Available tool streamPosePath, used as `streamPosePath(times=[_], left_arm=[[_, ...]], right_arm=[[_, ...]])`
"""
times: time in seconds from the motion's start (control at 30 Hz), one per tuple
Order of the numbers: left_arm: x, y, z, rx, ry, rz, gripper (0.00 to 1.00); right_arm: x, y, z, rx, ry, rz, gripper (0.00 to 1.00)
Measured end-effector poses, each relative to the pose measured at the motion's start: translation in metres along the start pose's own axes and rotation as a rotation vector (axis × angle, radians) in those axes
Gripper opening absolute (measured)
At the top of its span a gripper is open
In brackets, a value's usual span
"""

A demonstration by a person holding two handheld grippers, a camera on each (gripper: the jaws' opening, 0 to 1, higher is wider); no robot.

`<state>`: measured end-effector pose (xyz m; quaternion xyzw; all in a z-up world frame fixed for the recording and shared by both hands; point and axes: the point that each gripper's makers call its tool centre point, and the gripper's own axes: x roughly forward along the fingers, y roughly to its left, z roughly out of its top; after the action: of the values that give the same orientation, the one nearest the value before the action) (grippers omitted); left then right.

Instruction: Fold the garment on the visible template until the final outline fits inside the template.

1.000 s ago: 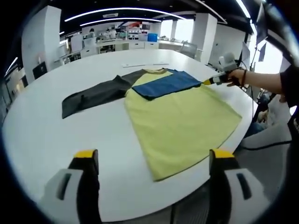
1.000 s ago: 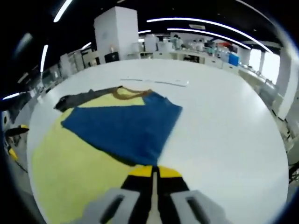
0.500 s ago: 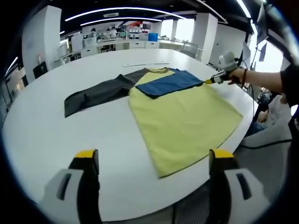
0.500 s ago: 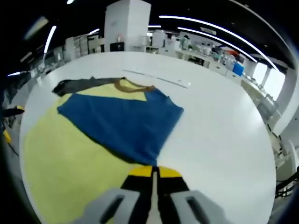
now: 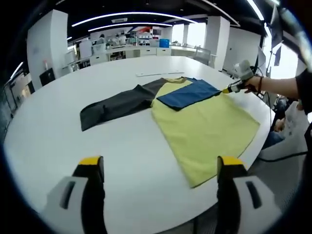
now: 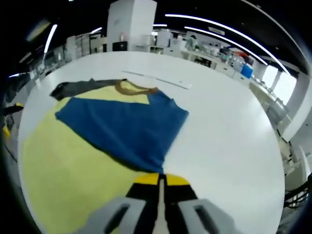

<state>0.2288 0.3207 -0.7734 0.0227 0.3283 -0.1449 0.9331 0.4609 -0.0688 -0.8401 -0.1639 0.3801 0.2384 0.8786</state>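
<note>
- The shirt point(image 5: 195, 117) lies flat on the round white table point(image 5: 73, 146), yellow body toward the near right edge, dark sleeve point(image 5: 117, 103) stretched out to the left.
- The blue sleeve point(image 5: 187, 92) is folded in over the chest, just below the collar point(image 6: 131, 87).
- In the left gripper view the shirt sits further right and further off than a second ago; the whole picture has shifted, so the camera has moved, not the cloth.
- Left gripper point(image 5: 158, 168): jaws spread wide, nothing between them, held over the near table edge, well apart from the shirt.
- Right gripper point(image 6: 158, 181): yellow tips pressed together at the lower corner of the blue sleeve point(image 6: 126, 129); whether cloth is pinched between them I cannot tell. It looks the same as half a second ago.
- Seen from the left, the right gripper point(image 5: 229, 89) is held by a hand point(image 5: 251, 87) at the shirt's far right side, touching or just beside the blue sleeve.
- A thin white strip point(image 6: 156, 79) lies on the table beyond the collar.
</note>
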Motion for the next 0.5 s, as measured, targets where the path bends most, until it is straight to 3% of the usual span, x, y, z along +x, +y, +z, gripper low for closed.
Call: streamPosePath(times=[0.07, 0.13, 0.27, 0.37, 0.4, 0.5], left_arm=[[0.001, 0.002, 0.002, -0.007, -0.001, 0.003, 0.93], [0.003, 0.006, 0.003, -0.013, -0.002, 0.011, 0.92], [0.005, 0.019, 0.007, -0.044, -0.008, 0.044, 0.92], [0.007, 0.026, 0.012, -0.069, -0.025, 0.048, 0.91], [0.008, 0.027, 0.014, -0.073, -0.031, 0.053, 0.9], [0.01, 0.038, 0.016, -0.096, -0.033, 0.068, 0.87]], right_arm=[[-0.001, 0.003, 0.0, 0.012, -0.008, 0.013, 0.0], [-0.005, 0.003, 0.002, 0.084, -0.026, -0.005, 0.04], [-0.014, 0.0, 0.01, 0.125, -0.071, -0.008, 0.3], [-0.02, 0.007, 0.02, 0.25, -0.121, 0.036, 0.56], [-0.025, 0.012, 0.024, 0.291, -0.14, 0.06, 0.61], [-0.034, 0.018, 0.032, 0.308, -0.177, 0.09, 0.72]])
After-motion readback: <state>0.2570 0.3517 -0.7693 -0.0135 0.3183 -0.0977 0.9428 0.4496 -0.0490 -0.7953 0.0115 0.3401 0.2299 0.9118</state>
